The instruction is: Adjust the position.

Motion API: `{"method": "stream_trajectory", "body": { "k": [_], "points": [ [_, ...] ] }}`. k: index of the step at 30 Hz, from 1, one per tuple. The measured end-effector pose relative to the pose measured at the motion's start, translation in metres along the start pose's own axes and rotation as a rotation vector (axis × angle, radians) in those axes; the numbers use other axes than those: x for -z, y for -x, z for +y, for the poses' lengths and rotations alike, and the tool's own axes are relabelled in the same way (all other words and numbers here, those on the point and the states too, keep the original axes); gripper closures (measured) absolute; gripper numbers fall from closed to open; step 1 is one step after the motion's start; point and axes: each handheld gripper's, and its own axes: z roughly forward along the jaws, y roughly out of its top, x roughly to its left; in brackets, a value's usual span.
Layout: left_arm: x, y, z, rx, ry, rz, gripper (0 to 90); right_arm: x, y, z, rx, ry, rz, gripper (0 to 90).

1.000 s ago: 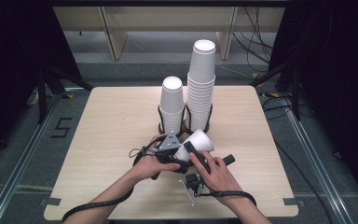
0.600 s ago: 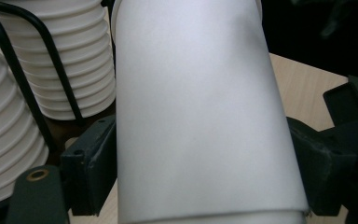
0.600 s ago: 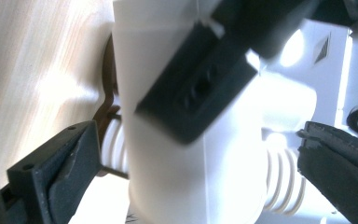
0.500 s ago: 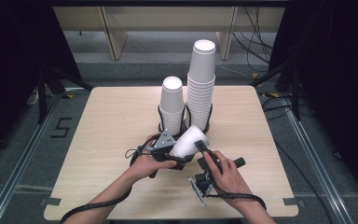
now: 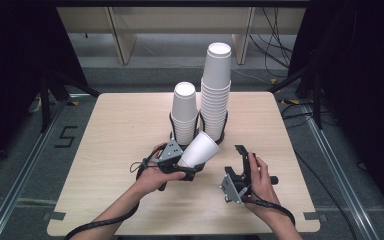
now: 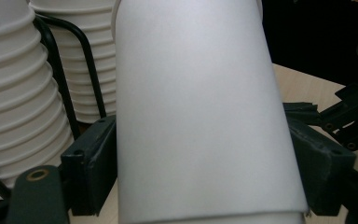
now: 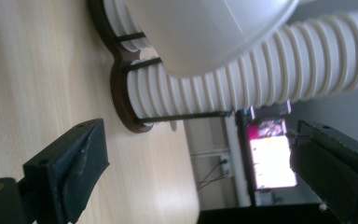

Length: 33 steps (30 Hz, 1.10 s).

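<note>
Nearest me, my right gripper (image 5: 241, 162) sits empty with fingers apart, my left gripper (image 5: 180, 162) is clamped on one paper cup (image 5: 200, 148) tilted above the bench (image 5: 105, 150), so stacking onto the two stacks (image 5: 215, 90) beyond looks unfinished.

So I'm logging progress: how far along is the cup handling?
Done: one cup is out of the stacks. In hand: the left gripper clamps it, tilted; the right gripper is open, empty. Left: placing it, destination unclear.
</note>
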Motion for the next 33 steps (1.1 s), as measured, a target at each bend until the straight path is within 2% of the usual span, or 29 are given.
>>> {"method": "stream_trajectory", "body": {
  "k": [1, 2, 3, 4, 5, 7, 10, 11, 12, 13, 17, 18, 19, 20, 23, 28, 29, 32, 33],
  "points": [
    [0.0, 0.0, 0.0, 0.0, 0.016, 0.011, 19.2, 0.0, -0.002, 0.0, -0.091, -0.006, 0.012, 5.1],
    [0.0, 0.001, -0.001, 0.004, 0.023, 0.018, 19.2, 0.0, -0.001, -0.001, -0.115, -0.012, 0.015, 5.2],
    [0.0, 0.001, -0.001, 0.004, 0.023, 0.018, 19.3, -0.001, 0.0, -0.001, -0.171, -0.021, 0.033, 5.5],
    [-0.003, -0.001, -0.001, -0.019, 0.044, 0.011, 19.2, -0.002, 0.001, -0.002, -0.211, -0.03, 0.044, 5.5],
    [-0.004, -0.001, -0.002, -0.011, 0.059, 0.007, 19.3, -0.003, 0.002, -0.003, -0.251, -0.039, 0.056, 5.5],
    [-0.003, 0.001, -0.003, 0.002, 0.049, 0.028, 19.3, -0.006, 0.005, -0.005, -0.317, -0.043, 0.069, 5.7],
    [-0.004, 0.002, -0.004, 0.005, 0.055, 0.038, 19.3, -0.008, 0.006, -0.007, -0.446, -0.048, 0.096, 5.9],
    [-0.003, 0.003, -0.004, 0.017, 0.056, 0.048, 19.3, -0.009, 0.007, -0.007, -0.488, -0.048, 0.1, 6.2],
    [-0.003, 0.003, -0.005, 0.019, 0.058, 0.05, 19.3, -0.01, 0.008, -0.007, -0.502, -0.046, 0.103, 6.2],
    [-0.004, 0.003, -0.005, 0.019, 0.063, 0.059, 19.2, -0.011, 0.009, -0.007, -0.537, -0.046, 0.106, 6.3],
    [-0.004, 0.004, -0.007, 0.01, 0.071, 0.073, 19.3, -0.013, 0.011, -0.008, -0.694, -0.042, 0.114, 6.8],
    [-0.004, 0.005, -0.008, 0.008, 0.072, 0.075, 19.3, -0.013, 0.011, -0.009, -0.736, -0.056, 0.117, 7.0],
    [-0.004, 0.004, -0.008, 0.006, 0.079, 0.074, 19.3, -0.014, 0.011, -0.01, -0.753, -0.062, 0.114, 7.0],
    [-0.005, 0.004, -0.009, 0.008, 0.084, 0.072, 19.3, -0.015, 0.01, -0.011, -0.829, -0.067, 0.12, 6.9],
    [-0.004, 0.003, -0.009, 0.012, 0.078, 0.082, 19.3, -0.016, 0.008, -0.013, -0.905, -0.058, 0.131, 6.7],
    [-0.004, 0.002, -0.01, 0.017, 0.086, 0.091, 19.3, -0.017, 0.004, -0.014, -0.944, -0.059, 0.14, 6.7],
    [-0.004, 0.002, -0.01, 0.016, 0.087, 0.093, 19.3, -0.017, 0.004, -0.013, -0.97, -0.059, 0.16, 6.7],
    [-0.005, 0.002, -0.01, 0.02, 0.093, 0.095, 19.3, -0.017, 0.006, -0.014, -1.017, -0.055, 0.16, 6.9],
    [-0.005, 0.002, -0.01, 0.02, 0.095, 0.098, 19.3, -0.017, 0.007, -0.014, -1.059, -0.048, 0.161, 6.9]
  ]
}}
